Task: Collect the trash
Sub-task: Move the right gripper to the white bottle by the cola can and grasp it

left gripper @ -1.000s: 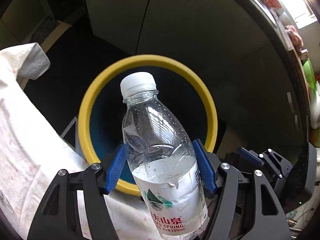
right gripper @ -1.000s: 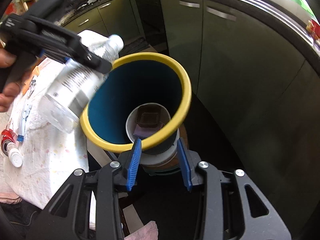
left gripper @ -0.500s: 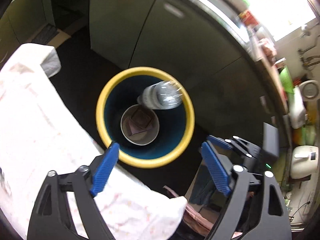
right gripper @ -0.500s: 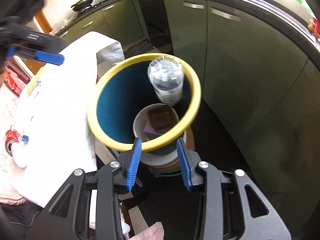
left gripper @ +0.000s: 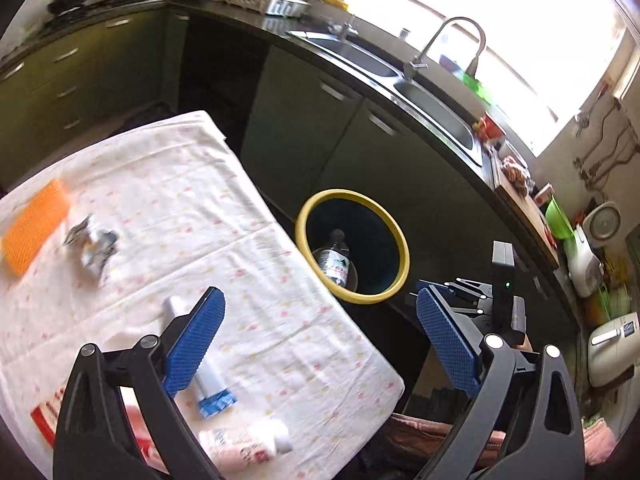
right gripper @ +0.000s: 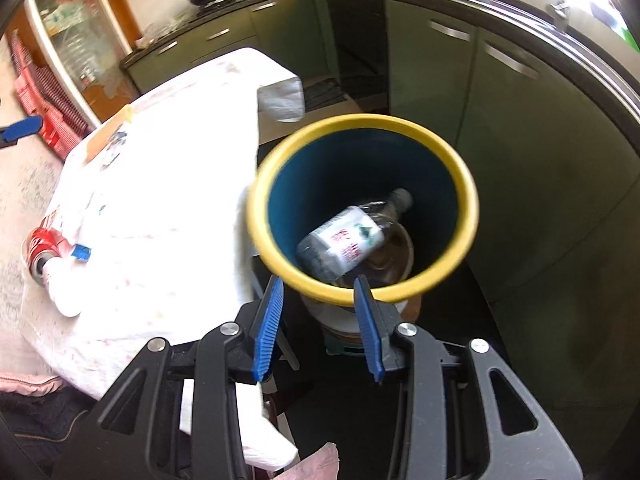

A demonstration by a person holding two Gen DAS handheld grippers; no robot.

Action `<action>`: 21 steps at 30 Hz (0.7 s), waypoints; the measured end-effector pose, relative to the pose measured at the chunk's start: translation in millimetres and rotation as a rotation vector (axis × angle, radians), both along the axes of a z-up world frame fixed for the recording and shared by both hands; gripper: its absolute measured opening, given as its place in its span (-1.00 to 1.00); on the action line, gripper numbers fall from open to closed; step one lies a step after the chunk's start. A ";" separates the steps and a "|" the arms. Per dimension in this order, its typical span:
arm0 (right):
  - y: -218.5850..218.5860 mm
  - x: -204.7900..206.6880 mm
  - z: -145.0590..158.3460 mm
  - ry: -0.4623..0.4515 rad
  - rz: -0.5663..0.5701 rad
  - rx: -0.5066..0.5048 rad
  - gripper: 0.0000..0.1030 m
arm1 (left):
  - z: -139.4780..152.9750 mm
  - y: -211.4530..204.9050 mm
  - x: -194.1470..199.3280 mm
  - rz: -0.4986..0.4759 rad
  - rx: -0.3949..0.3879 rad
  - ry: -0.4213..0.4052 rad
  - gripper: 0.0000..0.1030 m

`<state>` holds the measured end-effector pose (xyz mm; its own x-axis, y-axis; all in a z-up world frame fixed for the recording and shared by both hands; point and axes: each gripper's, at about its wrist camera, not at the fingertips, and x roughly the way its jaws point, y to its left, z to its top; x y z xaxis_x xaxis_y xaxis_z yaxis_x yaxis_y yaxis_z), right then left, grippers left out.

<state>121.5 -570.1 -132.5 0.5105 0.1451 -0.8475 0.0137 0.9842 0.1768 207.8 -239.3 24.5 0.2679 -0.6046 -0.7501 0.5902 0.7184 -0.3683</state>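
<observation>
Left gripper: jaws wide, holding nothing, over the cloth-covered table; crumpled wrapper and white tube lie on it. Water bottle lies tilted inside yellow-rimmed bin. Right gripper: jaws clamped on bin's near rim.

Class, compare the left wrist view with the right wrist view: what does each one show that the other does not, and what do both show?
Only the left wrist view shows the sink with its tap, the orange sponge, the crumpled wrapper and the open left tool.

Only the right wrist view shows the red can at the table's near edge and the right tool, its fingers astride the bin rim; whether they clamp it is unclear.

Both show the yellow-rimmed bin with the water bottle lying inside, and the white tablecloth.
</observation>
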 end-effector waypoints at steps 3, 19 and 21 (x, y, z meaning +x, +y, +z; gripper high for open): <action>27.5 5.8 9.5 -0.007 0.093 0.011 -0.31 | -2.3 47.8 -13.8 0.063 -0.020 -0.028 0.88; 253.2 13.7 35.2 0.023 0.862 -0.087 -0.13 | -39.8 217.2 -97.5 0.311 -0.058 -0.075 0.91; 271.4 15.5 27.7 0.051 0.925 -0.128 -0.13 | -45.3 222.8 -101.8 0.312 -0.063 -0.063 0.91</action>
